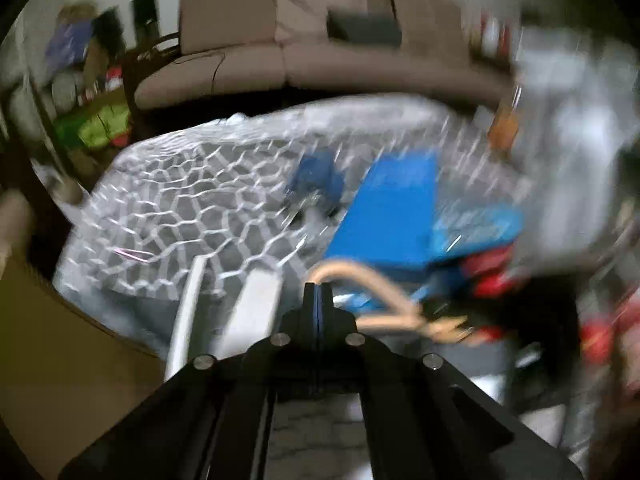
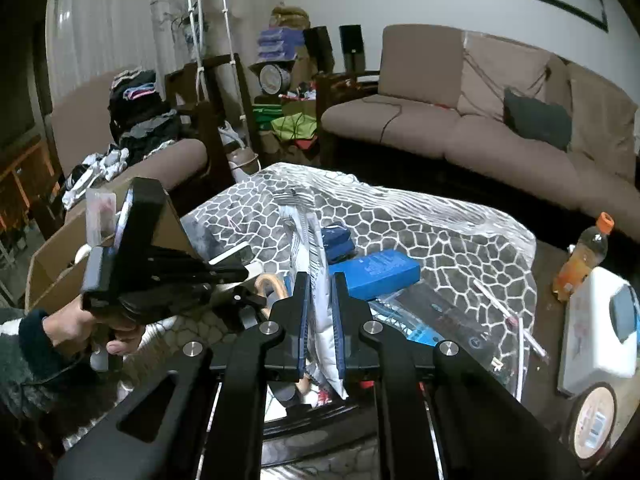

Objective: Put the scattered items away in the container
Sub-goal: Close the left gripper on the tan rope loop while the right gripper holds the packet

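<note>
Sitting under a grey-and-white cobble-patterned cloth, with a beige sofa curving behind it and piled clothes on an armchair at left. Lying scattered on the cloth: a blue box, a small dark-blue pouch, clear plastic packets and a thin straw. Standing at the right edge of the table, an orange-capped drink bottle beside a white box. Waiting at far left, beside the table, an open cardboard box.

Clamping a white printed packet between blue pads, the right claw hovering over the clutter. Being held by a hand in a dark knit sleeve, the left claw pointing toward a tan curved handle, with jaws pressed together on nothing visible. Blurring heavily in the left wrist view, making finer detail impossible to tell.
</note>
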`<state>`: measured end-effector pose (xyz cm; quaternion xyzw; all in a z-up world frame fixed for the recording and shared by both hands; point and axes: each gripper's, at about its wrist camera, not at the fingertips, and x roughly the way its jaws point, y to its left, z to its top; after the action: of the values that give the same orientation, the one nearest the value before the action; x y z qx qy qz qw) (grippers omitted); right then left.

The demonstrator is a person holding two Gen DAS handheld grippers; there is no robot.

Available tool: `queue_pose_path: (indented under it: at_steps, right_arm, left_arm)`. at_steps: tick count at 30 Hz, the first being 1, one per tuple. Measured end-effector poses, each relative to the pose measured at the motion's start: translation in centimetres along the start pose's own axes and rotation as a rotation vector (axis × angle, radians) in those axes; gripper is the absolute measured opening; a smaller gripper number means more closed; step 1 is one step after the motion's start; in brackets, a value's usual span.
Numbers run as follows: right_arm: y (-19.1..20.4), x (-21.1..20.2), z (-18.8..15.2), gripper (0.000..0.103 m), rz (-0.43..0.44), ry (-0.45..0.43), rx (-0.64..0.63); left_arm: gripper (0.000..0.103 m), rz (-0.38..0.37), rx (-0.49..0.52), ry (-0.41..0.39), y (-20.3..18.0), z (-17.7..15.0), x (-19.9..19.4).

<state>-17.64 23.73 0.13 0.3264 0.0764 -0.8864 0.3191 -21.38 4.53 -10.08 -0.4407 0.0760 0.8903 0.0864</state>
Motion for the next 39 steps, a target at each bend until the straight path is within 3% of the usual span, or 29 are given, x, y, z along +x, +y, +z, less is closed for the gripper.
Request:
queue_pose_path:
  at_steps: [1, 2, 3, 4, 6, 12, 14, 15, 17, 22, 32, 39]
  right_arm:
    - [0.2, -0.3, 0.0, 0.01, 0.001, -0.004, -0.003]
    - [0.3, -0.4, -0.1, 0.01, 0.004, -0.005, -0.004]
    - [0.3, -0.5, -0.3, 0.01, 0.009, -0.005, -0.003]
    - [0.4, -0.4, -0.5, 0.01, 0.01, 0.002, -0.009]
    - [0.7, -0.1, -0.9, 0.01, 0.009, 0.019, -0.028]
    - [-0.3, 1.3, -1.8, 0.01, 0.04, 0.028, -0.01]
    - [-0.9, 1.6, -1.9, 0.01, 0.045, 0.024, 0.003]
    - [-1.1, 1.7, -1.9, 0.01, 0.049, 0.021, 0.01]
    - [-1.3, 1.6, -1.6, 0.01, 0.045, 0.013, 0.018]
    - [-1.0, -0.2, -0.6, 0.01, 0.047, -0.029, 0.038]
    - [2.9, -4.3, 0.7, 0.01, -0.024, -0.025, 0.062]
    - [6.2, -7.7, -1.2, 0.01, -0.135, -0.012, 0.077]
  left_arm:
    - [0.012, 0.037, 0.05, 0.029, -0.7, 0.1, 0.7]
    - [0.025, 0.028, 0.054, 0.038, -0.8, 0.2, 1.0]
    - [0.051, 0.019, 0.057, 0.048, -1.0, 0.3, 1.3]
    - [0.064, 0.011, 0.059, 0.055, -1.1, 0.4, 1.6]
    - [0.071, -0.001, 0.036, 0.035, -0.7, 0.4, 2.0]
    - [0.07, -0.036, -0.033, -0.025, 0.4, 0.4, 3.2]
    - [0.035, -0.058, -0.087, -0.015, 1.0, 0.4, 3.7]
    - [0.013, -0.074, -0.127, 0.003, 1.5, 0.4, 3.9]
    - [0.012, -0.123, -0.181, 0.019, 2.2, 0.3, 4.0]
    - [0.009, -0.123, -0.147, -0.022, 1.7, -0.3, 0.7]
    - [0.009, 0.001, -0.027, -0.169, -1.5, -1.2, -10.5]
    - [0.006, 0.044, 0.029, -0.245, -3.1, -2.7, -16.7]
